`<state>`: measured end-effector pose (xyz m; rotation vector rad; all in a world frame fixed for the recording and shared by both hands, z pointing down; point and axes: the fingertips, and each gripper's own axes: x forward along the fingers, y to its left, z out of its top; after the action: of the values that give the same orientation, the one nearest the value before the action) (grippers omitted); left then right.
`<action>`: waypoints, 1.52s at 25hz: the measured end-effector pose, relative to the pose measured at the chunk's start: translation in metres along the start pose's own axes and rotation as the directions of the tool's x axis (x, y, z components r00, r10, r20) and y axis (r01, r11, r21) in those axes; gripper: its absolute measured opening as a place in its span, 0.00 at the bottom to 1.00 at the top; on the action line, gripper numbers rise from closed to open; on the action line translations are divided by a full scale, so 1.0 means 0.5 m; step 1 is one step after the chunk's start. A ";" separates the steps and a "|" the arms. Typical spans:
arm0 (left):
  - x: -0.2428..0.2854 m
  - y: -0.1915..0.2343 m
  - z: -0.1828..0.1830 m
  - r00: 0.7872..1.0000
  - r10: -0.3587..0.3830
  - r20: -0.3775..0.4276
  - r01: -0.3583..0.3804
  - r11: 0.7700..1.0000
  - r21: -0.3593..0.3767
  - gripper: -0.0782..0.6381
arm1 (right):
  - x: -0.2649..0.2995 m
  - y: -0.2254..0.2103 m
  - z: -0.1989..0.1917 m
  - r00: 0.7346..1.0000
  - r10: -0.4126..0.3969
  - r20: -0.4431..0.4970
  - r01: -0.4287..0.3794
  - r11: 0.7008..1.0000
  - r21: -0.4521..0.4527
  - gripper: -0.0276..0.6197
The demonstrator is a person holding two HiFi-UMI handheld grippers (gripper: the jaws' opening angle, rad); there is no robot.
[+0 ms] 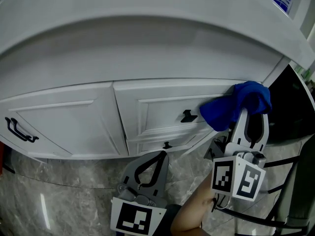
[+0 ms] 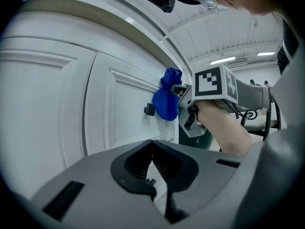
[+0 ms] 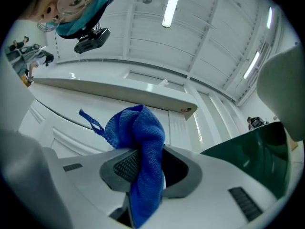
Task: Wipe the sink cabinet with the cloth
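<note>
Closest in, the left gripper (image 1: 161,156) hangs with its jaws pressed together on nothing, apart from the sink cabinet (image 1: 74,127) ahead. The right gripper (image 1: 252,115) clamps the blue cloth (image 1: 235,104), which bunches past its jaw tips against a drawer front, between a black knob (image 1: 187,116) and the cabinet's right edge.

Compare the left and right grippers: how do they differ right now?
The right gripper is shut on the blue cloth; the left gripper is shut on nothing. The right gripper is raised, holding the cloth against the cabinet front beside a black knob; the left gripper sits lower in the head view, short of the cabinet. Both point toward the cabinet.
</note>
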<state>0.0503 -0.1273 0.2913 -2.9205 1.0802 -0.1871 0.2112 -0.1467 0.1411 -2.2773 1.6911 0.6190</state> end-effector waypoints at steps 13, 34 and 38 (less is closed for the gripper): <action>-0.020 0.013 0.012 1.000 0.007 0.024 -0.007 1.000 0.003 0.12 | 0.000 -0.032 -0.014 0.993 -0.118 -0.021 0.117 0.990 -0.075 0.23; -0.056 0.048 0.024 0.994 0.099 0.034 -0.101 0.994 0.044 0.12 | -0.053 0.267 0.065 0.911 0.390 -0.136 -0.390 0.920 0.027 0.23; -0.082 0.086 0.018 0.984 0.176 0.023 -0.177 0.984 0.029 0.12 | -0.077 0.354 0.057 0.854 0.493 -0.169 -0.485 0.870 0.085 0.23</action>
<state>-0.0073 -0.1338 0.2753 -2.7732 1.3123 -0.1677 0.0280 -0.1552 0.1443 -1.9211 2.3845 0.4650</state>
